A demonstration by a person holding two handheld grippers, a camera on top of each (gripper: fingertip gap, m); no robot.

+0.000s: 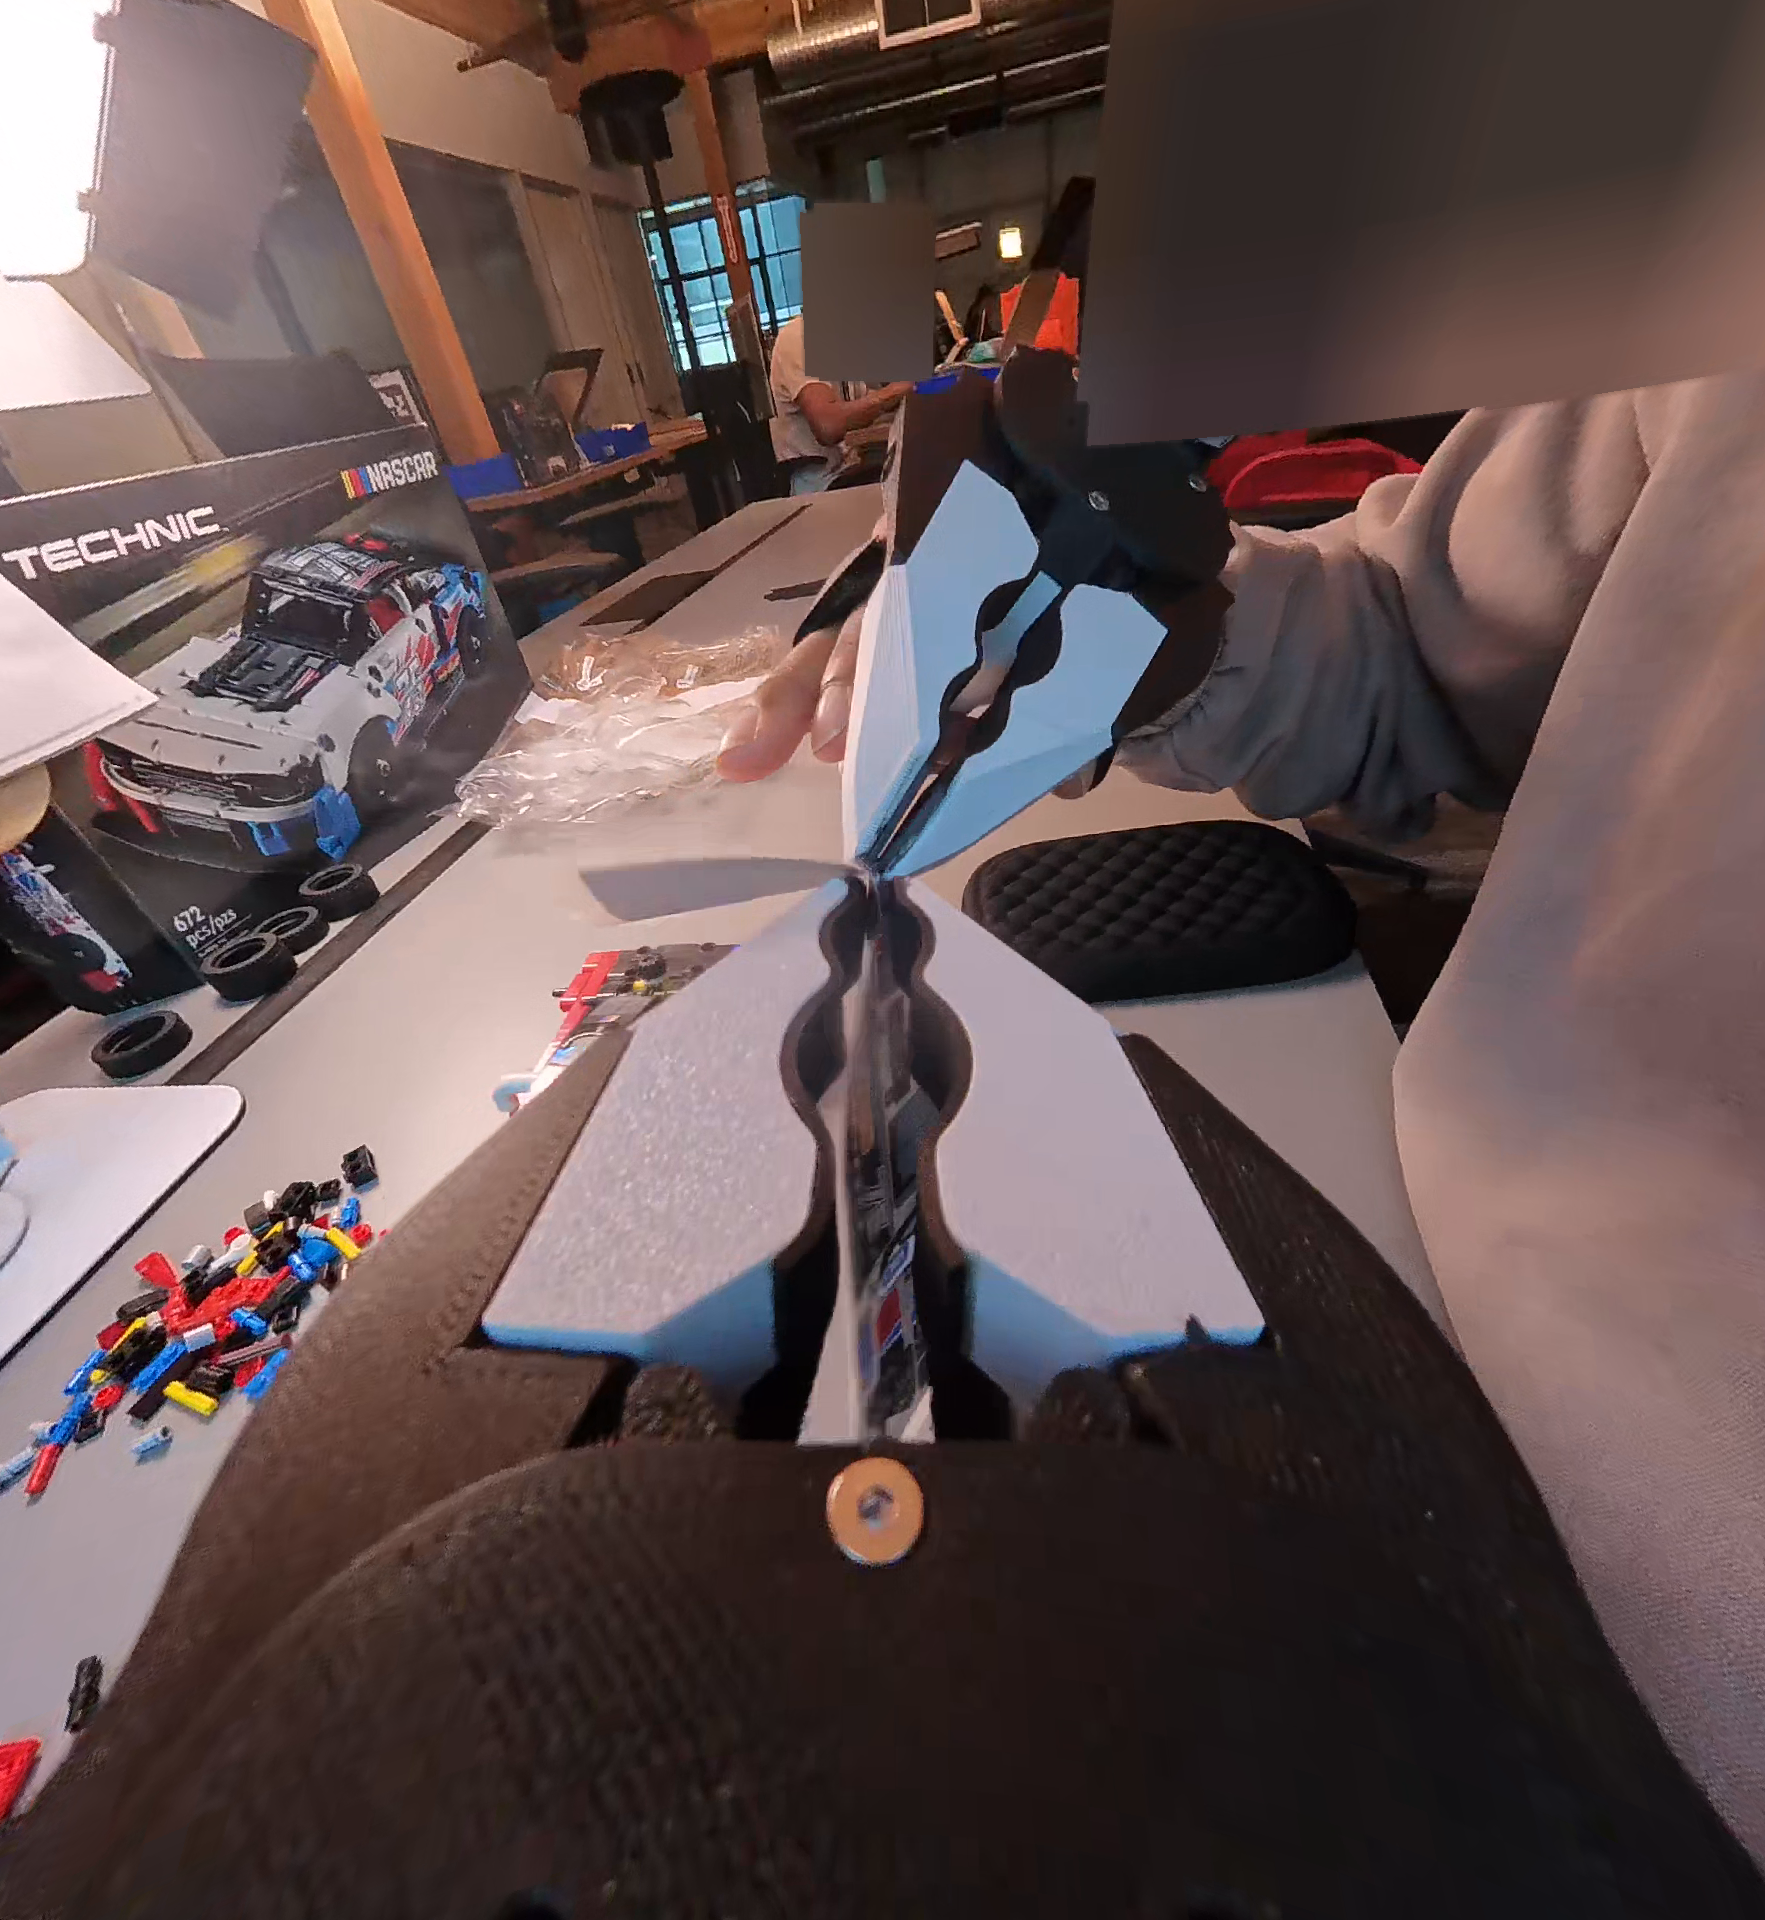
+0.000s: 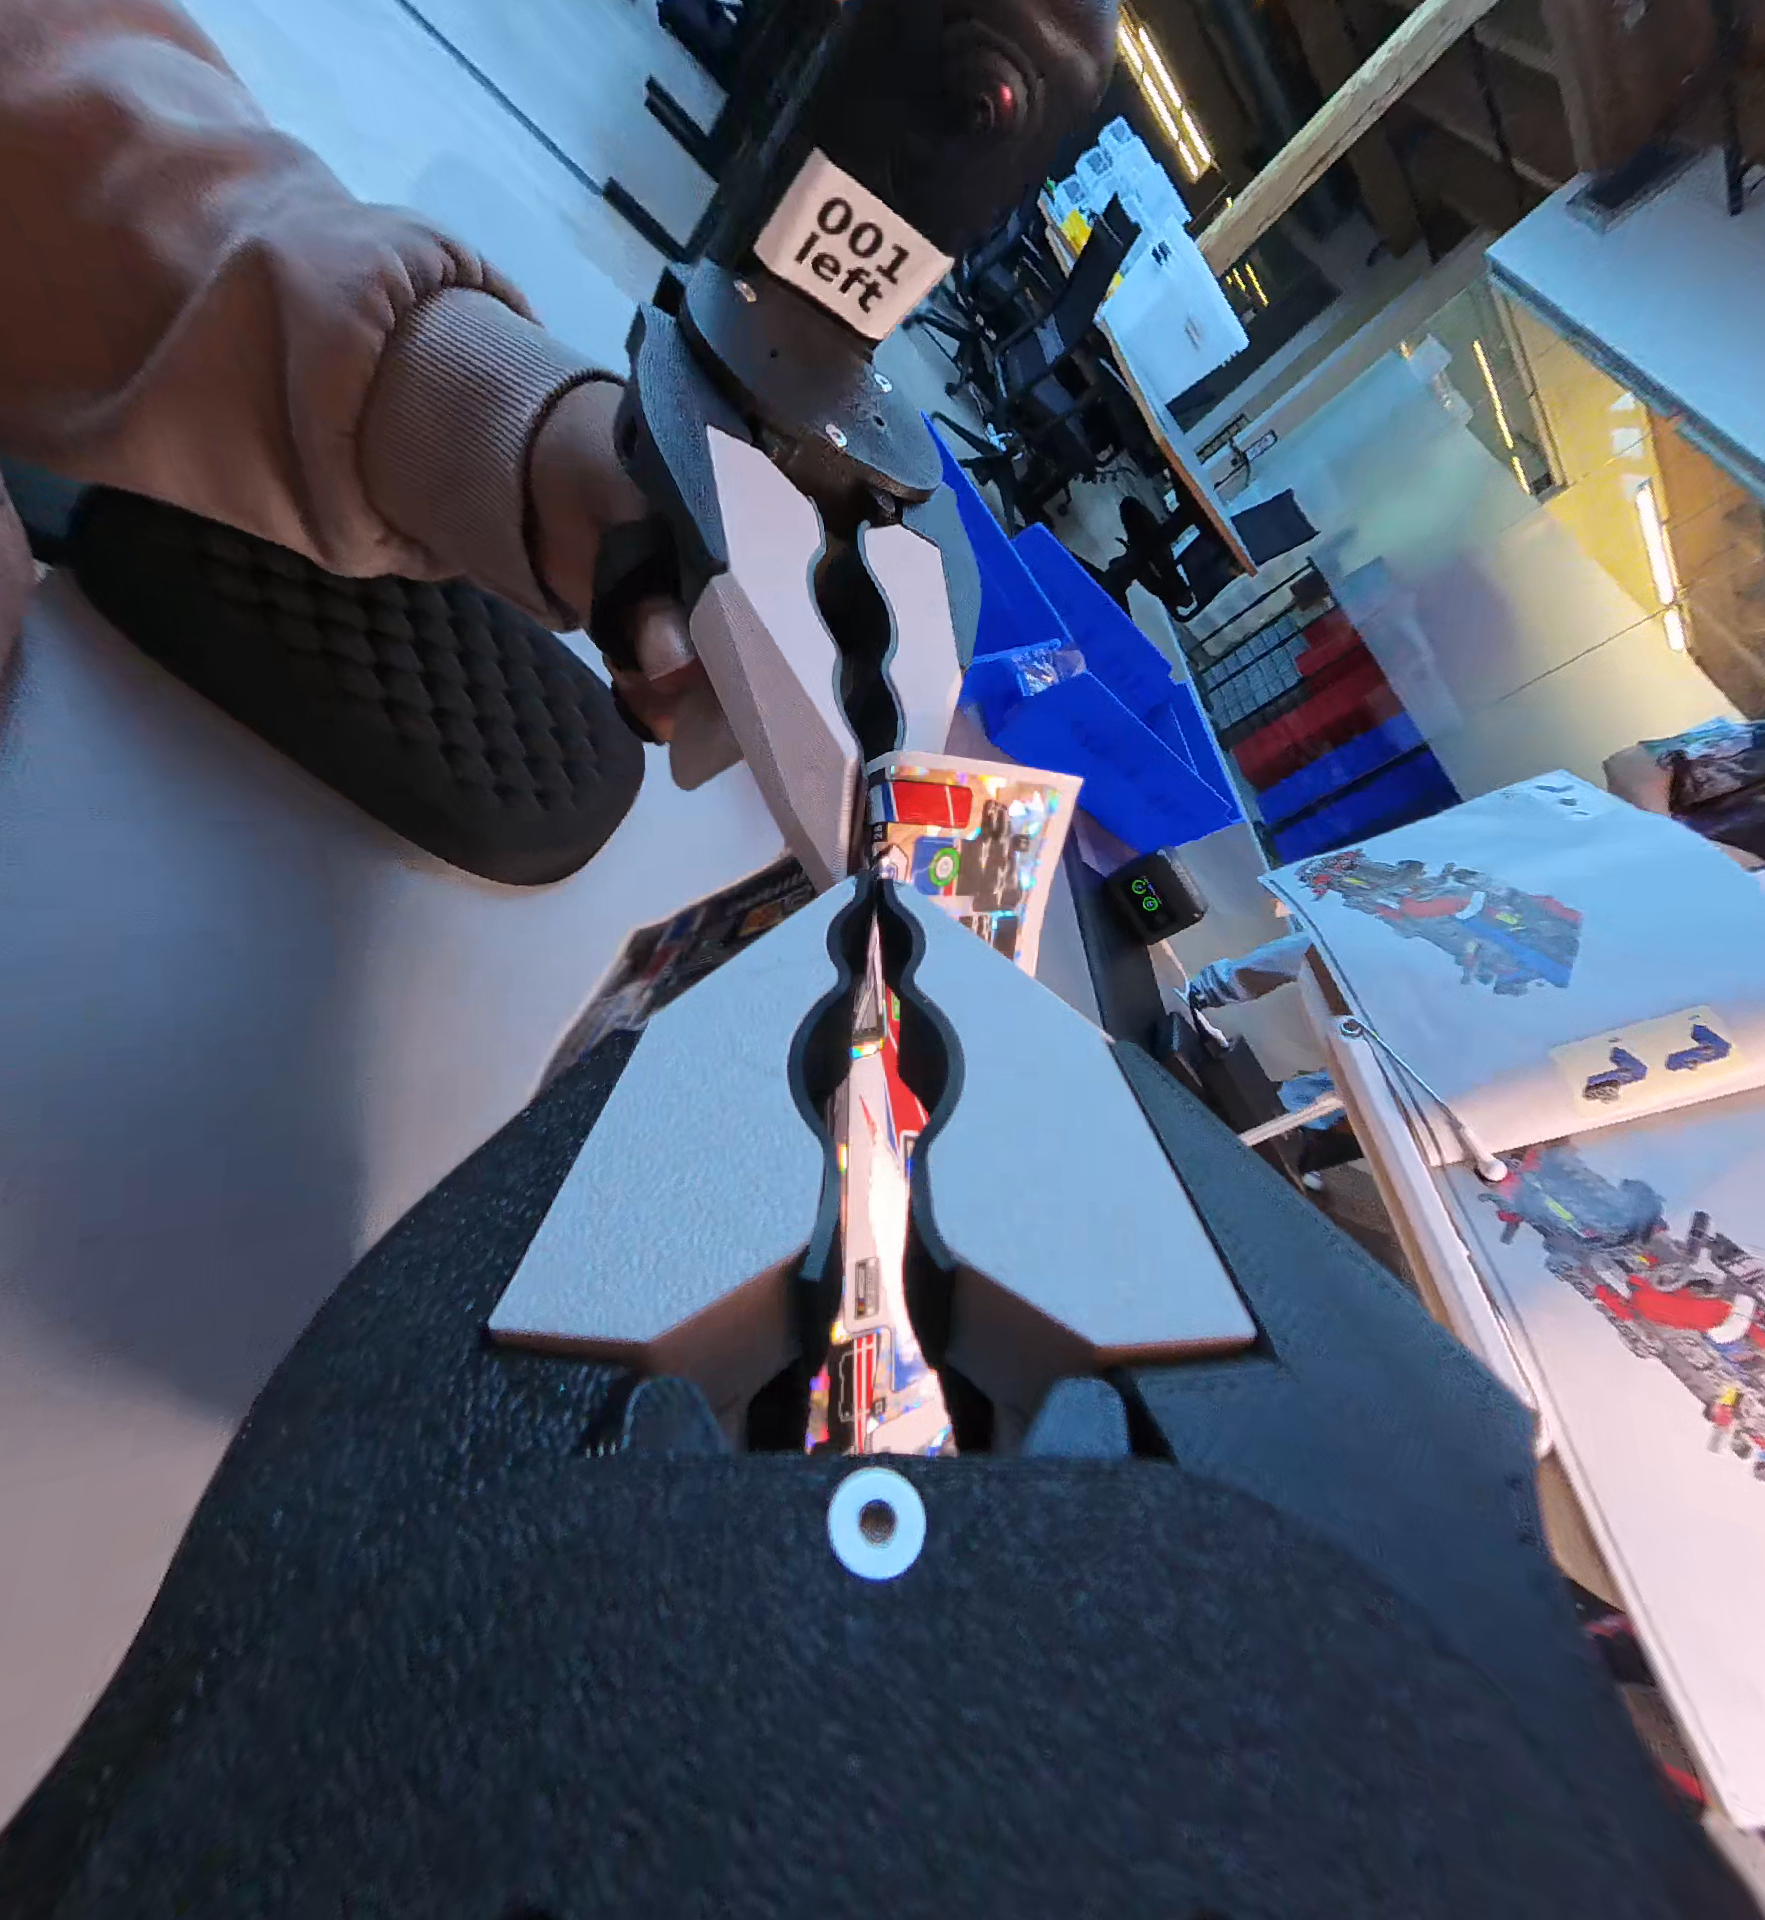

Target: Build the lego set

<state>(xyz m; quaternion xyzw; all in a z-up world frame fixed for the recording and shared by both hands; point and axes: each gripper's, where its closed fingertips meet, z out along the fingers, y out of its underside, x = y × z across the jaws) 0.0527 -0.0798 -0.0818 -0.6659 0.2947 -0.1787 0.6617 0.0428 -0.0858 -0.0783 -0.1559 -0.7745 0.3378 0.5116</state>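
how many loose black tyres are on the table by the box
4. All lie along the front of the box: tyre, tyre, tyre, tyre nearest the camera. More may be hidden.

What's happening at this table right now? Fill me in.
A person holds a gripper in each hand, and both are shut on the same sticker sheet, tips almost meeting. The left gripper grips one edge and the right gripper the opposite one, holding the sheet up above the table. Loose lego pieces lie in a pile, a few black tyres sit by the set's box, and the instruction booklet is propped open. Little looks assembled yet.
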